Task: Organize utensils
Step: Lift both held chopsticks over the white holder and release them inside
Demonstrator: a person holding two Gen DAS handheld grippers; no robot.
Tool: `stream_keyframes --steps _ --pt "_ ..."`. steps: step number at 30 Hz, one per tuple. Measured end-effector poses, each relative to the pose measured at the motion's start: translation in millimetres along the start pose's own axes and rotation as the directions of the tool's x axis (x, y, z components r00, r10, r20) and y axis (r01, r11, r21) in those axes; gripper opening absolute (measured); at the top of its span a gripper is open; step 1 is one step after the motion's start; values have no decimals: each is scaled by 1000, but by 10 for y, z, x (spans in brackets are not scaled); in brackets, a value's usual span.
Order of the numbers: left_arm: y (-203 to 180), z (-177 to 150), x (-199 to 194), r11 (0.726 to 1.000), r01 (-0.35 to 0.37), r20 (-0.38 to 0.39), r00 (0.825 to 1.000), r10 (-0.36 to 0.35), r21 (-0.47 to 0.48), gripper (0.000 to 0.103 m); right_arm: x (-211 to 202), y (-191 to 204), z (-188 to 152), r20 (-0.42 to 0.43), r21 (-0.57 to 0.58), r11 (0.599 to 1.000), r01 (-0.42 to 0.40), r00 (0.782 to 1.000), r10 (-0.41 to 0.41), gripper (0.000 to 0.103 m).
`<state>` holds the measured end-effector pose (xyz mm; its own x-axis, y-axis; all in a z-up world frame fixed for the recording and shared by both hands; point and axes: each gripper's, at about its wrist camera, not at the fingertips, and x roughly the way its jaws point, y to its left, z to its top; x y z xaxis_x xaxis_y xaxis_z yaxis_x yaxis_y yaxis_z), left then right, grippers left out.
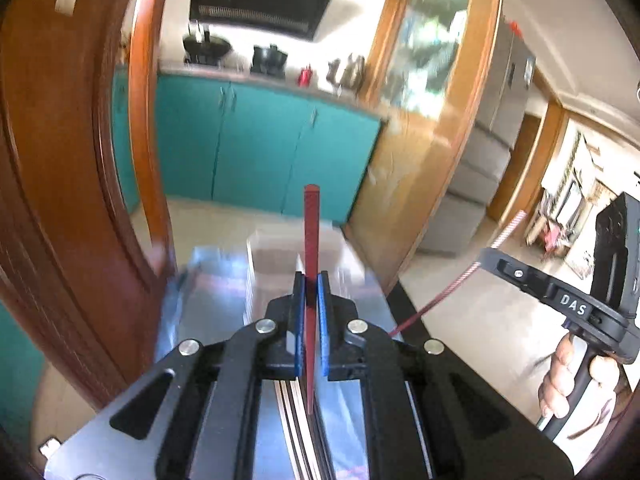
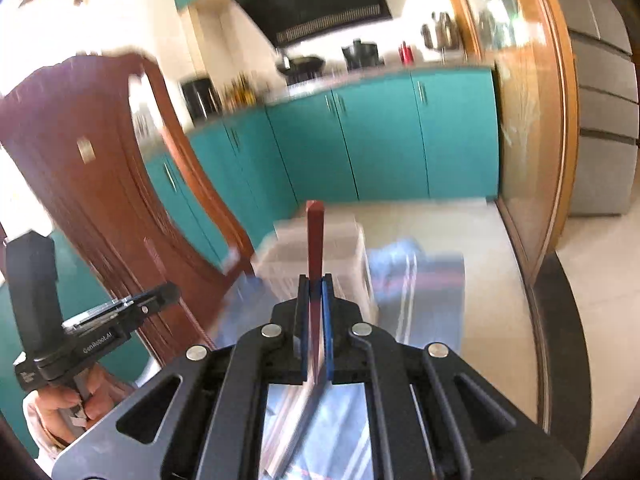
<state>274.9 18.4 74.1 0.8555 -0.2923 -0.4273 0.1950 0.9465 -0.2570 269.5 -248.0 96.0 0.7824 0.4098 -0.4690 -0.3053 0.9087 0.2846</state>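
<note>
Both claws clamped tight, I've one red chopstick [image 1: 311, 240] each; clear box [image 2: 320, 256] at 12 o'clock; thin sticks may pivot, slip.

Left gripper [image 1: 311, 280]: black linkage body, four round silver pivot pins, blue pads on its fingers [image 1: 323, 312]. Right gripper [image 2: 316, 284]: same build; white "DAS" lettering on its side in the left view. Pistol-style black handles; pale sleeve [image 2: 38, 428] at left hand.

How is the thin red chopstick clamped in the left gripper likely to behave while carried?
The thin red chopstick looks stiff: it stands straight beyond the left gripper. It is probably light, being so slender. Its smooth, tapering shaft may slide or pivot, since the blue pads hold only a short stretch.
</note>
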Motion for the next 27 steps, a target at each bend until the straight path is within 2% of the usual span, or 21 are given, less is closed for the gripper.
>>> stream_keyframes --steps 2,5,8,10,11,15,19,25,27 --pt "-18 231 -26 1000 -8 66 998 9 -9 7 -67 46 260 75 7 1000 -2 997 2 6" --pt "26 594 8 997 -44 182 982 55 -62 7 -165 77 635 209 16 1000 -8 978 4 7" --pt "71 765 156 988 -127 280 948 149 -93 7 -88 80 868 301 13 997 81 950 -82 7" --pt "106 762 339 981 -160 286 940 185 -107 7 36 63 870 321 10 992 128 939 -124 7" --pt "101 736 425 978 -178 280 938 202 -109 7 151 31 840 318 15 991 134 939 -132 7" --pt "99 477 769 976 -201 227 950 214 -81 7 536 -151 617 253 36 989 142 956 -147 7" --pt "121 243 913 974 -213 189 956 223 -73 7 828 -287 362 201 35 991 128 970 -133 7" --pt "97 5 1033 974 -222 153 962 227 -50 7 928 -368 90 159 39 991 125 979 -129 8" --pt "88 -20 965 976 -213 161 963 217 -46 13 884 -372 51 146 41 990 131 980 -136 14"
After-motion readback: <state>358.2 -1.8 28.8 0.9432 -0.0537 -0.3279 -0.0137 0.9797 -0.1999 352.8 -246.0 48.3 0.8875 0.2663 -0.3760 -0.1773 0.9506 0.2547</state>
